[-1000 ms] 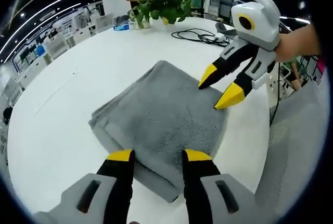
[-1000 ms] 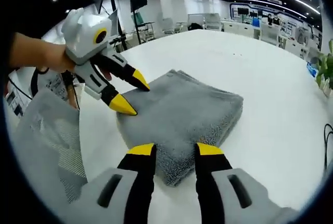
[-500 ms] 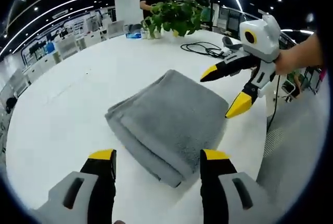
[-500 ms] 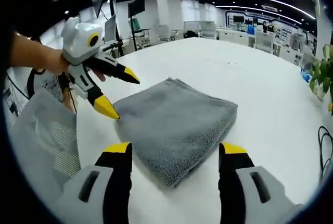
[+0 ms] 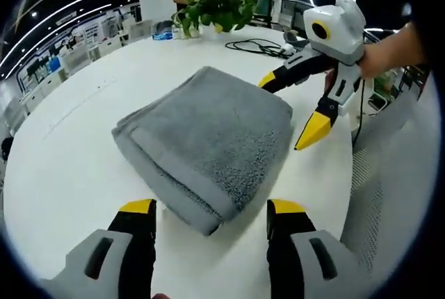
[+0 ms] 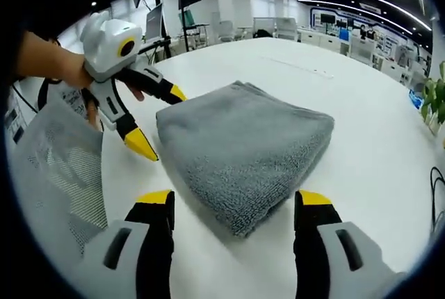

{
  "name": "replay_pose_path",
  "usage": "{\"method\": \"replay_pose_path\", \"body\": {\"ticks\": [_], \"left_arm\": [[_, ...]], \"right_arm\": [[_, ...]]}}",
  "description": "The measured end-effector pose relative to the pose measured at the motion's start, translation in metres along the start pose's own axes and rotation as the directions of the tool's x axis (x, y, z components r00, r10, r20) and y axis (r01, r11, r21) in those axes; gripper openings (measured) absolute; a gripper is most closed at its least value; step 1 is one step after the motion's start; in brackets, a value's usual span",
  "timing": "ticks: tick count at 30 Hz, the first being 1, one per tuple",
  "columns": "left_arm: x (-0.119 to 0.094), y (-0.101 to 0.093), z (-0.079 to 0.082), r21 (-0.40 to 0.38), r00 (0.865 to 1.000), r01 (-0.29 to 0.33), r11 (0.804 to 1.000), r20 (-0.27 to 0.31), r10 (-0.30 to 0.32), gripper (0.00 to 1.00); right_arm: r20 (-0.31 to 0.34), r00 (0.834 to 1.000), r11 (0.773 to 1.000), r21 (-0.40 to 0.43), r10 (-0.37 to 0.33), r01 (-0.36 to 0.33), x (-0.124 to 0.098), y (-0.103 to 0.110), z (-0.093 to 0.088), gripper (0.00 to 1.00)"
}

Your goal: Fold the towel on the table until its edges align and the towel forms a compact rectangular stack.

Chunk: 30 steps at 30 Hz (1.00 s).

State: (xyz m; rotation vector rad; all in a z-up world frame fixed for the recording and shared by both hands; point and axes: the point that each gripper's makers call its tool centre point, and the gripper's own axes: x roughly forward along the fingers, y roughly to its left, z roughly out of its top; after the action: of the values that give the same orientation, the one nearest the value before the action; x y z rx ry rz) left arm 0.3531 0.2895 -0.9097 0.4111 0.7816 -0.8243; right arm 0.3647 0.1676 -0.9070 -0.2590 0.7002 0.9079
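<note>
Towel [image 5: 208, 139] lies folded into a thick grey rectangle on the white table [image 5: 69, 153], between both grippers. Left gripper [image 5: 212, 208] hangs just short of its near edge, jaws wide apart and empty. Right gripper [image 6: 233, 201] likewise spreads wide, empty, at the opposite corner. Plant [image 5: 212, 7] and cable [image 5: 261, 47] sit farther back.

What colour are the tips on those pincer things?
Yellow on black jaws, clearest in the left gripper view, on the right gripper beside the grey towel.

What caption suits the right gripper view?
Folded grey towel on white table, both open tools, left and right, clear of it.
</note>
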Motion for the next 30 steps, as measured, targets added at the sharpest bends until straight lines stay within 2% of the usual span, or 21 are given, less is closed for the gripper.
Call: {"method": "replay_pose_path", "body": {"ticks": [2,8,11,17,20,30], "left_arm": [[0.003,0.001,-0.001,0.017,1.0,-0.008,1.0,-0.014,0.008,0.62],[0.009,0.009,0.004,0.011,1.0,-0.023,1.0,-0.004,0.023,0.53],[0.013,0.013,0.007,-0.025,1.0,-0.024,0.999,-0.002,0.024,0.52],[0.018,0.019,0.012,-0.026,0.999,-0.033,0.999,0.003,0.033,0.51],[0.019,0.023,0.014,-0.035,1.0,-0.03,0.999,0.004,0.03,0.51],[0.025,0.044,0.021,-0.026,0.999,-0.032,0.999,-0.011,0.031,0.51]], "right_arm": [[-0.007,1.0,1.0,0.001,-0.003,0.003,0.0,-0.002,-0.002,0.69],[-0.007,1.0,1.0,0.013,-0.017,0.017,0.003,-0.012,-0.002,0.62],[-0.015,1.0,1.0,0.01,-0.009,0.009,0.008,-0.011,-0.002,0.61],[-0.015,1.0,1.0,0.023,-0.017,0.017,0.02,-0.023,-0.001,0.59],[0.0,1.0,1.0,0.011,-0.017,0.017,0.021,-0.024,0.004,0.58],[-0.013,0.999,1.0,0.007,-0.029,0.03,0.04,-0.042,0.017,0.58]]}}
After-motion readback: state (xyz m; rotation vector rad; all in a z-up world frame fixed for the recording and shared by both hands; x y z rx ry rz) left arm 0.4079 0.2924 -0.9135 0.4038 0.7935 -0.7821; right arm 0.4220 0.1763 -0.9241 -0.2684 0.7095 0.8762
